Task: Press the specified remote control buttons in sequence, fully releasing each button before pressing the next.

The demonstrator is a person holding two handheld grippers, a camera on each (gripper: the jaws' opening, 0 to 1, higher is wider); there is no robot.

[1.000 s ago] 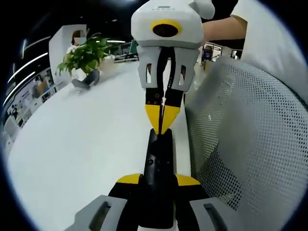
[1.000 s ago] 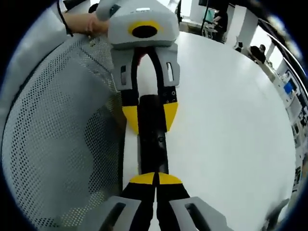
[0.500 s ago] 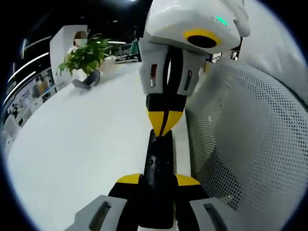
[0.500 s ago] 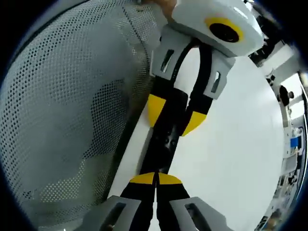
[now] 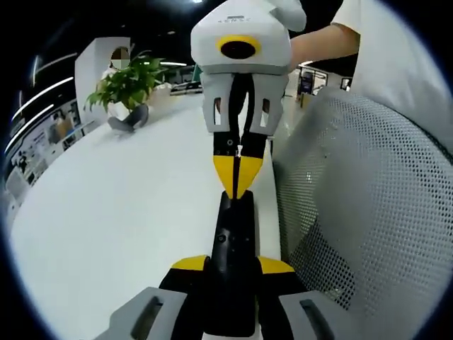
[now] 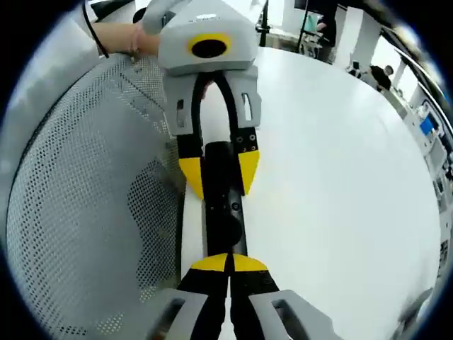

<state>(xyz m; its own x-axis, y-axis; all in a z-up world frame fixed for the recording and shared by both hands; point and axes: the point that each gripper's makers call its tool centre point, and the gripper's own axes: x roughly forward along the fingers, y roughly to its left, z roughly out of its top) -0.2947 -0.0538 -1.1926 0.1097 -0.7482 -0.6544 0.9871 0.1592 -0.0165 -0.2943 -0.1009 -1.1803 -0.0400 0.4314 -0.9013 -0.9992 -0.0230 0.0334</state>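
Observation:
A slim black remote [image 5: 232, 234] lies lengthwise between the yellow-tipped jaws of my left gripper [image 5: 232, 265], which is shut on its sides just above the white table [image 5: 120, 212]. My right gripper [image 5: 237, 180] comes in from the far end. Its jaws are shut together and their tips rest on the remote's top face near that end. In the right gripper view, the right gripper [image 6: 228, 263] has its closed tips on the near part of the remote [image 6: 225, 219], and the left gripper [image 6: 216, 173] clamps the remote farther along.
A grey mesh chair back [image 5: 368, 212] stands close beside the remote, along the table edge [image 6: 85, 198]. A potted plant [image 5: 127, 81] sits at the table's far side. A person's hand [image 6: 134, 35] holds the left gripper's handle. Open white tabletop [image 6: 340, 177] spreads on the other side.
Half a second ago the right gripper was rolled to one side. It has now swung back in line with the remote, tips still on it. The left gripper and remote stayed put.

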